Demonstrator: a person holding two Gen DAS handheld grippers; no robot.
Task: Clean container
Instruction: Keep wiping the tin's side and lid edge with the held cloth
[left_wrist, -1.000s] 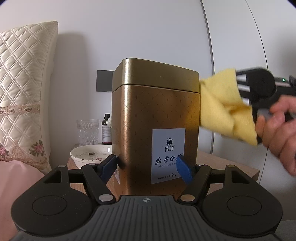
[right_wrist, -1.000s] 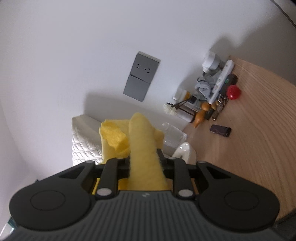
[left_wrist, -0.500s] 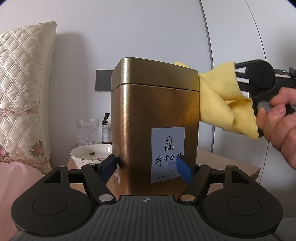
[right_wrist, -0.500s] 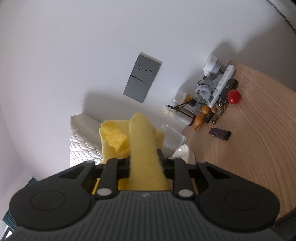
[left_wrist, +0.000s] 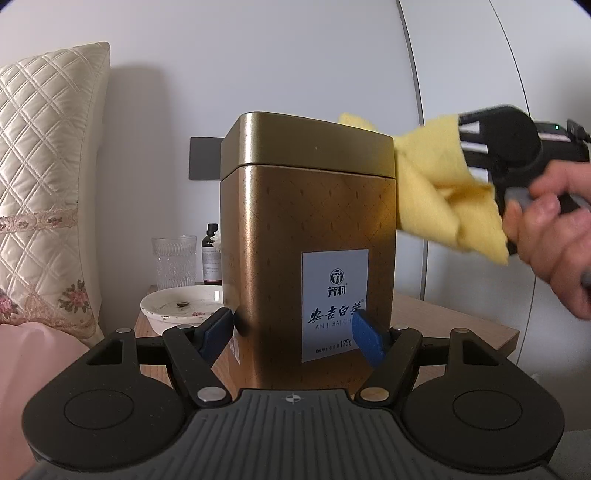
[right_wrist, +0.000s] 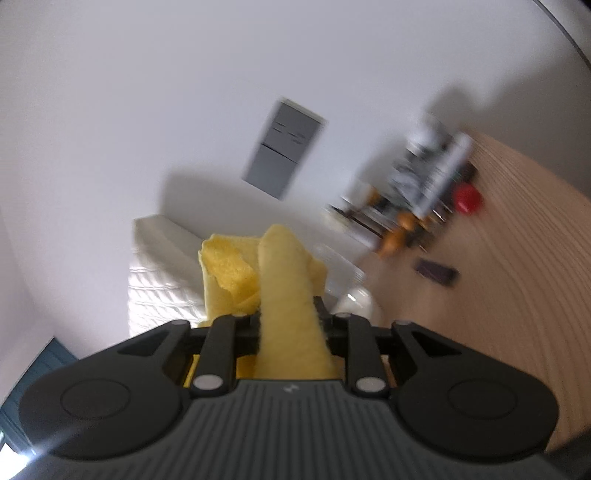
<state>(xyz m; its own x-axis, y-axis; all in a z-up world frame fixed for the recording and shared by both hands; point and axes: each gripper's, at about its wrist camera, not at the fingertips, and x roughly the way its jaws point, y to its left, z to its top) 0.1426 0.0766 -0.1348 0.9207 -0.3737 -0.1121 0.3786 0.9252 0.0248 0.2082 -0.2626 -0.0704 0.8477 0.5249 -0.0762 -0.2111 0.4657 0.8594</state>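
Between the blue pads (left_wrist: 218, 334) of the left gripper (left_wrist: 293, 338) stands a tall gold tea tin (left_wrist: 308, 236), upright with its lid on and a pale label facing the camera; both pads press against its lower sides, so the jaws are closed on the tin across its width, and the gripper points about level. Behind the tin, on a wooden bedside table (left_wrist: 454, 321), sit a white dish (left_wrist: 181, 306), a ribbed glass (left_wrist: 173, 260) and a small dark bottle (left_wrist: 211, 254), with a quilted cream pillow (left_wrist: 44, 177) at far left. From the right side of that view comes the right gripper (left_wrist: 465, 144), held roughly level by a hand (left_wrist: 554, 236) whose fingers wrap its handle from below. Its jaws are nearly together, pinching a folded yellow cloth (left_wrist: 439, 184), and the cloth's free end lies against the tin's upper right edge and reaches over the back of the lid. Seen from the right wrist, the cloth (right_wrist: 288, 295) bulges up between the narrow fingers, and the view is rolled, with the wooden tabletop (right_wrist: 517, 295) running up the right side; the clutter on it is blurred.
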